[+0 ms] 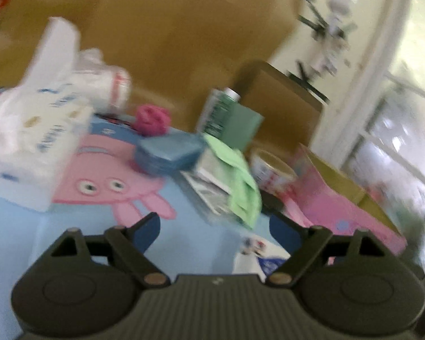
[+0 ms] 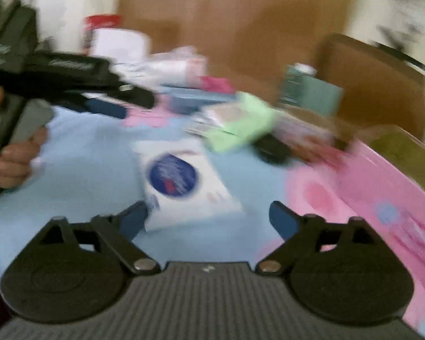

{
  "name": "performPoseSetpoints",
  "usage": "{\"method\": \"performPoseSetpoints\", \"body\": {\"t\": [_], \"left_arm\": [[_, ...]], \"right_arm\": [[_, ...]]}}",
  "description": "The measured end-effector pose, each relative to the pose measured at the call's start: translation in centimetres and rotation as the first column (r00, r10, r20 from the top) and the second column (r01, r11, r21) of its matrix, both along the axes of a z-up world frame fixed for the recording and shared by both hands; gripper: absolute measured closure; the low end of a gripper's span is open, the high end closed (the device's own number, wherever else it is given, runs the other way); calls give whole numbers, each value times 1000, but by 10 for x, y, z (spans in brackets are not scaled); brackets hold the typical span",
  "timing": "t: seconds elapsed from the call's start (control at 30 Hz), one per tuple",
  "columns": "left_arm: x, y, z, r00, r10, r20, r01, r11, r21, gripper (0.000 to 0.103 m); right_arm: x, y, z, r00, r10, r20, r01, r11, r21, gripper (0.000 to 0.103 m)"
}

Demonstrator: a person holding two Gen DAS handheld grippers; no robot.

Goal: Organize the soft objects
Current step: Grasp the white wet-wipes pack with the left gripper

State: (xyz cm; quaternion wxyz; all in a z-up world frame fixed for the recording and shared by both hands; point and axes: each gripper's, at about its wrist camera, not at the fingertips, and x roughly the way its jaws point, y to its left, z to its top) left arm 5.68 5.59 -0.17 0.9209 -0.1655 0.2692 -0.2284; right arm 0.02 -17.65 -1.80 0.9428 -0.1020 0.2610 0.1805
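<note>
Right wrist view: the right gripper (image 2: 208, 216) is spread wide with nothing clamped, and one flat white packet with a dark blue round logo (image 2: 181, 184) lies on the light blue cartoon-print cloth (image 2: 93, 153) just ahead of its jaws. Looks like an approach for a pick; next it needs lowering and closing on the packet. The left gripper (image 1: 214, 228) is also wide and empty. I count one green cloth (image 1: 242, 181), one white tissue pack (image 1: 32, 133), one pink box (image 2: 388, 198).

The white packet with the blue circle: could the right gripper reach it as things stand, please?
Probably yes: the white packet lies flat just ahead of the right gripper, whose fingers stand open and empty.
</note>
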Motion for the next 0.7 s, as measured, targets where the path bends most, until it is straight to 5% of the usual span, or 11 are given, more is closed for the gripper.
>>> {"method": "performPoseSetpoints", "body": {"t": [0.2,0.33,0.47,0.7], "left_arm": [[-10,-42,0,996,-85,-39,88,993,81,24],[-13,-59,-4,991,-99,-91,108,989,100,45],[-18,-72,1,984,-135,-117,145,986,86,48],[-14,-113,35,972,-234,-5,233,968,90,48]], "right_arm": [[-11,-6,2,1000,5,-9,-4,997,75,18],[11,14,-4,998,60,-37,-58,997,52,44],[17,13,-4,999,5,-35,-2,995,101,61],[-3,-19,9,990,-105,91,92,987,131,69]]}}
